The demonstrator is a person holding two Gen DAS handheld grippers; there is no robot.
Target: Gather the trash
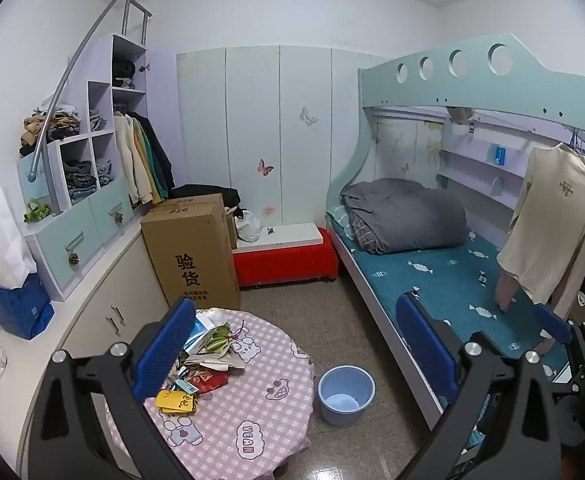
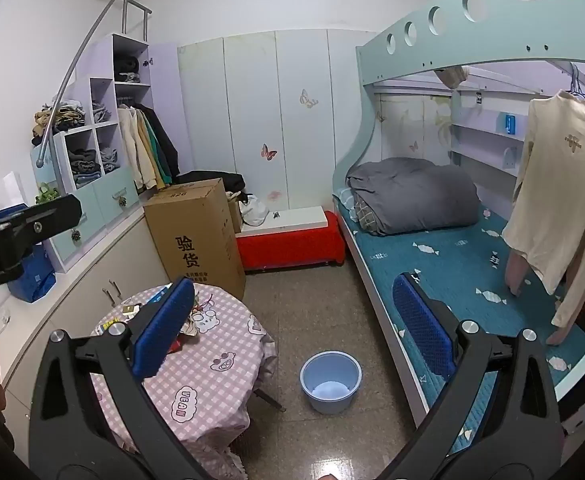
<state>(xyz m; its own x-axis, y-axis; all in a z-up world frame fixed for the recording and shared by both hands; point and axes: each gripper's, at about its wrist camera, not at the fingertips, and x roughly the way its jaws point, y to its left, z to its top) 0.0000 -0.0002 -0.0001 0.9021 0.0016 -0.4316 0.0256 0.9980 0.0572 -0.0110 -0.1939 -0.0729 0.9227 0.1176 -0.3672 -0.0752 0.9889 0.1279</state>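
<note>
Left gripper gapes empty above trash pile.

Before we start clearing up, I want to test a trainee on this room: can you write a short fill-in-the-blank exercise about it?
1. The trash pile lies on a round table with a pink ____ cloth.
2. The blue bucket stands on the ____, between table and bed.
3. Both the left gripper and the right gripper are ____, holding nothing.
4. The tall cardboard box stands beside a ____ bench.

Missing words: checked; floor; open; red
</note>
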